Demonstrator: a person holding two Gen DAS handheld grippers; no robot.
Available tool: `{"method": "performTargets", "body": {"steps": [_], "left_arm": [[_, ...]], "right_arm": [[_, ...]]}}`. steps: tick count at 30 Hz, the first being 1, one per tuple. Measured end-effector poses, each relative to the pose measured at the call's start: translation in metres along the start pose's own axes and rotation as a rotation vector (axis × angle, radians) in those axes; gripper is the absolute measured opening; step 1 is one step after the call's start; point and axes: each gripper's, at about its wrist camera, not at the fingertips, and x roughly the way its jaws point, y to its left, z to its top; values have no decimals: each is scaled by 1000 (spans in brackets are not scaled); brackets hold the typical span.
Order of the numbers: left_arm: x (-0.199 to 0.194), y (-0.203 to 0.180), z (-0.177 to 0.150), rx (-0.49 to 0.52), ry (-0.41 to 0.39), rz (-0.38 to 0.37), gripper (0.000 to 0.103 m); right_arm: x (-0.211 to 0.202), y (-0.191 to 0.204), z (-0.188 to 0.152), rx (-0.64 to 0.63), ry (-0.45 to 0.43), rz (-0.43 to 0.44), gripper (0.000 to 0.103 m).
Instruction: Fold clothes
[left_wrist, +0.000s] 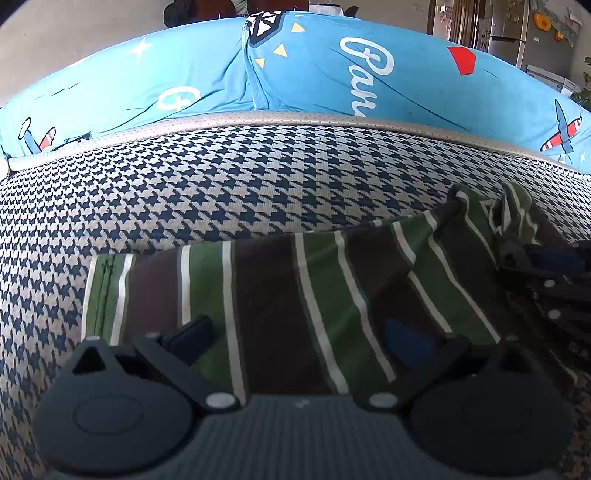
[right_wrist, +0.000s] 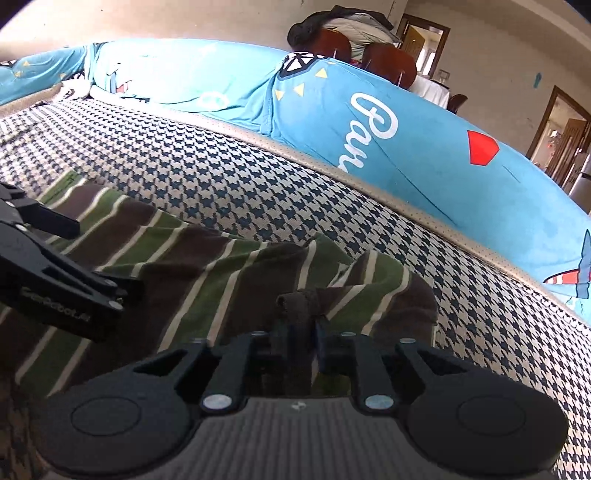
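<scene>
A green, brown and white striped garment (left_wrist: 295, 295) lies on a houndstooth mat (left_wrist: 221, 184). My left gripper (left_wrist: 301, 334) is open, its fingers spread wide just above the flat cloth, holding nothing. My right gripper (right_wrist: 301, 334) is shut on a bunched brown edge of the striped garment (right_wrist: 221, 266) and lifts that fold slightly. The right gripper shows at the right edge of the left wrist view (left_wrist: 546, 273), with the cloth gathered at it. The left gripper shows at the left of the right wrist view (right_wrist: 55, 266).
A blue printed pillow or quilt (left_wrist: 332, 74) runs along the far edge of the mat, also in the right wrist view (right_wrist: 369, 122). Beyond it are chairs (right_wrist: 369, 55), doorways and a fridge (left_wrist: 509, 37).
</scene>
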Motion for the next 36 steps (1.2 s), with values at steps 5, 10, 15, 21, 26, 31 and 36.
{"method": "performTargets", "body": {"steps": [5,10,15,21,26,31,36], "left_arm": [[0,-3,-2,2,-2,5,103],[1,-5,-3,6,-5,4,103],[0,-6,-4,0,-3,4,103],[0,-8,-4,-2,-5,5,103],[-1,-9,-6,-5,-4,5,103],[-2,-9,-8,-11,-3,6,103],[-1,-12,-7,-14,0,10,103]], "right_arm": [[-26,-8,7,21,-65,19,29],[-34,-34,17,170,-118,54,29],[-33,-47,22,247,-134,39,29],[-13,-64,22,323,-107,-31,29],[7,-68,24,351,-74,-63,31],[33,-66,22,405,-8,-1,38],[44,-52,24,344,-4,-4,53]]}}
